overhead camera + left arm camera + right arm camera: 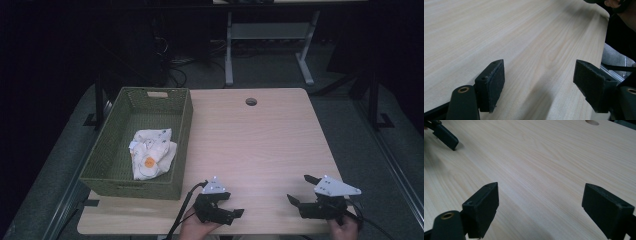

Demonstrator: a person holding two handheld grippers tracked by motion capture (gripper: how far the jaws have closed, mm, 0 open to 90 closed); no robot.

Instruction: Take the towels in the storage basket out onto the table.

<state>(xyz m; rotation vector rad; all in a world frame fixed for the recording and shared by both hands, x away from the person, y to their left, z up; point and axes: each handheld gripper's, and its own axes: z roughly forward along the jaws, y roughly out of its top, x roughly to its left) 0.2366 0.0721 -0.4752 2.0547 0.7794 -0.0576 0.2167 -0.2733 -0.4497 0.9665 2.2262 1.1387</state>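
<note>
My left gripper (233,204) rests low over the light wooden table (250,145) near its front edge, a hand around it. Its jaws stand open over bare wood in the left gripper view (540,82). To the right, my right gripper (298,188) is also held near the front edge, its jaws wide open and pointing left. In the right gripper view (541,205) nothing lies between its pads, and one jaw of the left gripper (446,136) shows at the top left.
A green woven basket (185,125) stands on the table's left side with a crumpled white cloth (152,152) inside, marked with an orange spot. A round cable hole (251,101) lies near the far edge. Desk legs and cables stand beyond on the dark floor.
</note>
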